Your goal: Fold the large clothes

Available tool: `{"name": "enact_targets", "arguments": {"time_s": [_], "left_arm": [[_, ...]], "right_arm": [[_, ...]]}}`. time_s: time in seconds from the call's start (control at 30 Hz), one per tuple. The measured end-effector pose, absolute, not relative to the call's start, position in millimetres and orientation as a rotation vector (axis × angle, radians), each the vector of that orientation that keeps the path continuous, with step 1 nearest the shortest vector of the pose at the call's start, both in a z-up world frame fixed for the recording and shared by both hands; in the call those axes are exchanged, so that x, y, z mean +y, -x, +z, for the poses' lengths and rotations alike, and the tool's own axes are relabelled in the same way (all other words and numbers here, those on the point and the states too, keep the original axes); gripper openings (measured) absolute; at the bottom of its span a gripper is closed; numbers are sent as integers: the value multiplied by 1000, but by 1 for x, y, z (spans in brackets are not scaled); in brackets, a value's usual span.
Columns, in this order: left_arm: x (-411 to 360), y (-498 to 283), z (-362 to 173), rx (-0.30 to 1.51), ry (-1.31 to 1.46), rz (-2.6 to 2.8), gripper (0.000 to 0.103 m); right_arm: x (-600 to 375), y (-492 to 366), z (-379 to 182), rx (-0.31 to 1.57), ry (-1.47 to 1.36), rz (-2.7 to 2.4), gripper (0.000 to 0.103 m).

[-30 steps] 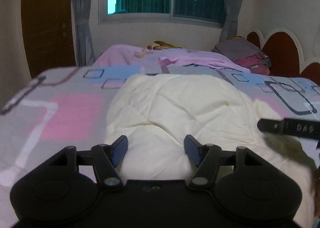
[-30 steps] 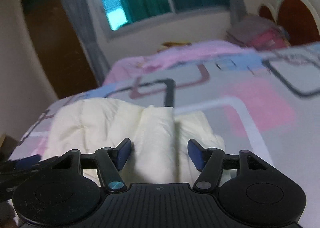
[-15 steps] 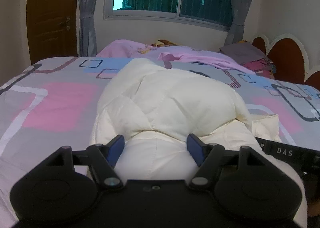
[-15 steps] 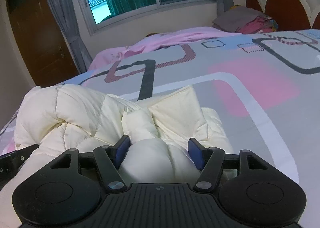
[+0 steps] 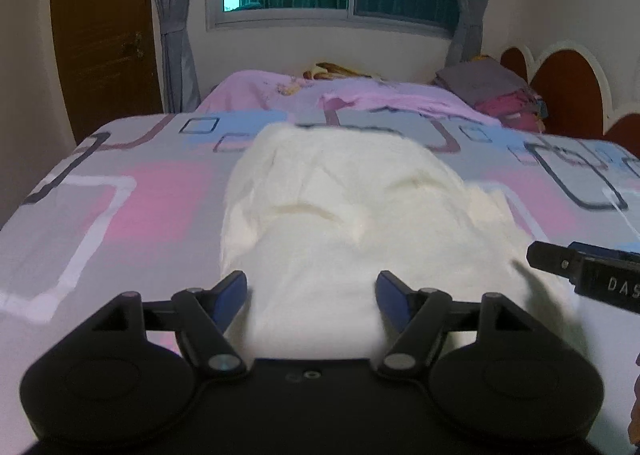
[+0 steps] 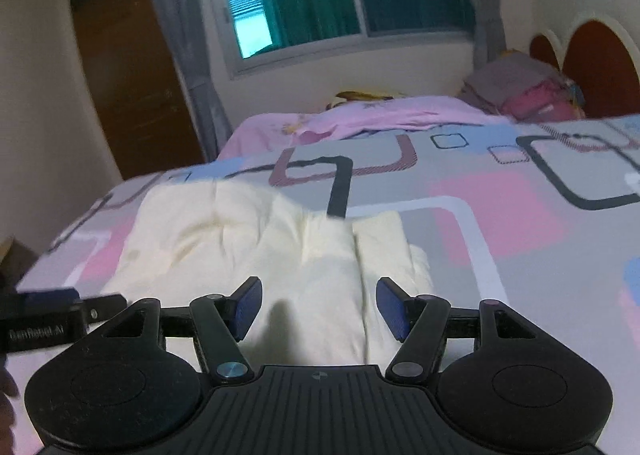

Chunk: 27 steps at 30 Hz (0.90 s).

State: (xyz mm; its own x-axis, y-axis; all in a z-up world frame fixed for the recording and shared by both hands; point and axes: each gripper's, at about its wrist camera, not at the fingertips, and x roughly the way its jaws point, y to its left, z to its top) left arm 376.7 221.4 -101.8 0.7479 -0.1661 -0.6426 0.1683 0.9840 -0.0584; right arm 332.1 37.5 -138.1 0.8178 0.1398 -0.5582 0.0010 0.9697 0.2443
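Cream padded jacket lies bunched on the patterned bed; left gripper and right gripper both unclenched, gripping nothing, poised above near hem, probably released to choose fresh grasp points

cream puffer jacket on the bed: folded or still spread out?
Bunched, not neatly folded. The cream padded jacket lies humped on the patterned bedsheet; the right wrist view shows loose doubled-over flaps. How many layers: cannot tell.
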Motion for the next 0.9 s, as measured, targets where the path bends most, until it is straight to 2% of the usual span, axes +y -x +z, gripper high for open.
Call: {"name": "enact_targets", "arguments": {"time_s": [0.23,0.33,0.37,0.47,0.63,0.9], "left_arm": [[217,-350,-114,707,-4,-128,72],[213,-350,-114,707,-10,-107,73],[212,-349,-114,709,-6,-101,73],[211,-344,-109,718,-3,-82,71],[211,-316,-88,738,24,-62,72],[205,-224,-43,702,38,-36,79]], "right_arm": [[39,-309,-175,717,-237,58,63],[35,-326,-196,792,-278,54,79],[30,-331,-202,817,-315,49,88],[31,-335,-207,826,-282,60,92],[29,-320,-178,780,-223,58,92],[17,-206,-106,701,-236,137,93]]}}
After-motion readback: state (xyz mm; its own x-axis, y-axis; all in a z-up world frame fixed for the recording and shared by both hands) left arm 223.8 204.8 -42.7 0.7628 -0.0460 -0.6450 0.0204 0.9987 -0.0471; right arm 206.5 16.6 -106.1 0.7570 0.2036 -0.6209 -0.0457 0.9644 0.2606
